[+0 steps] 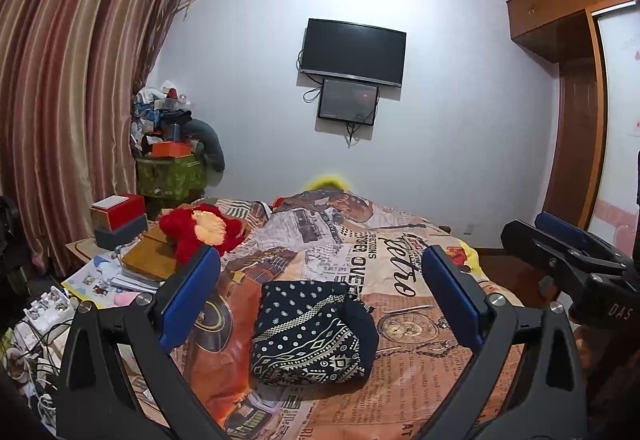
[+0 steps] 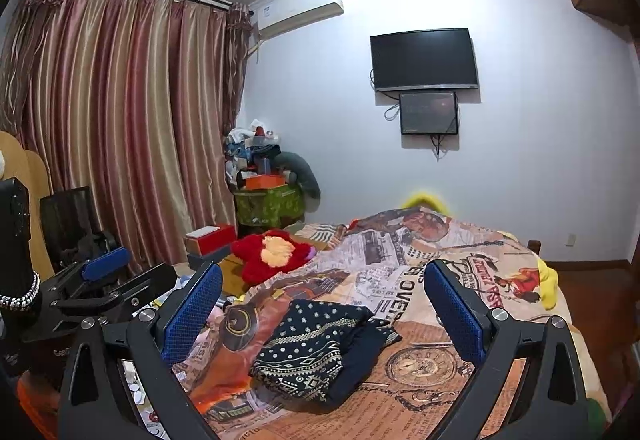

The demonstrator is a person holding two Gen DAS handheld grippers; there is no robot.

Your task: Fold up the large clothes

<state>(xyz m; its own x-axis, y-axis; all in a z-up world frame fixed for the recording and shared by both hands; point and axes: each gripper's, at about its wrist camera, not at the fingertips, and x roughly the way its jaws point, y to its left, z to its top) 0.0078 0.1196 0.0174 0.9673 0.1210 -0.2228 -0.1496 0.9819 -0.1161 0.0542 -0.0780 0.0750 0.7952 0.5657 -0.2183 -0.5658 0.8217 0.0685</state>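
Currently, both sets of jaws are being held wide open and empty: the left gripper (image 1: 320, 296) and the right gripper (image 2: 322, 306). Straight ahead, the folded patterned garment (image 1: 310, 332) is being carried on the bedspread (image 1: 420, 324), near its front edge, about equally near both.

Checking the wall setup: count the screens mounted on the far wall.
2. The large dark television hangs high on the wall; a smaller framed screen sits directly beneath it, cables dangling. Neither is blocked from view.
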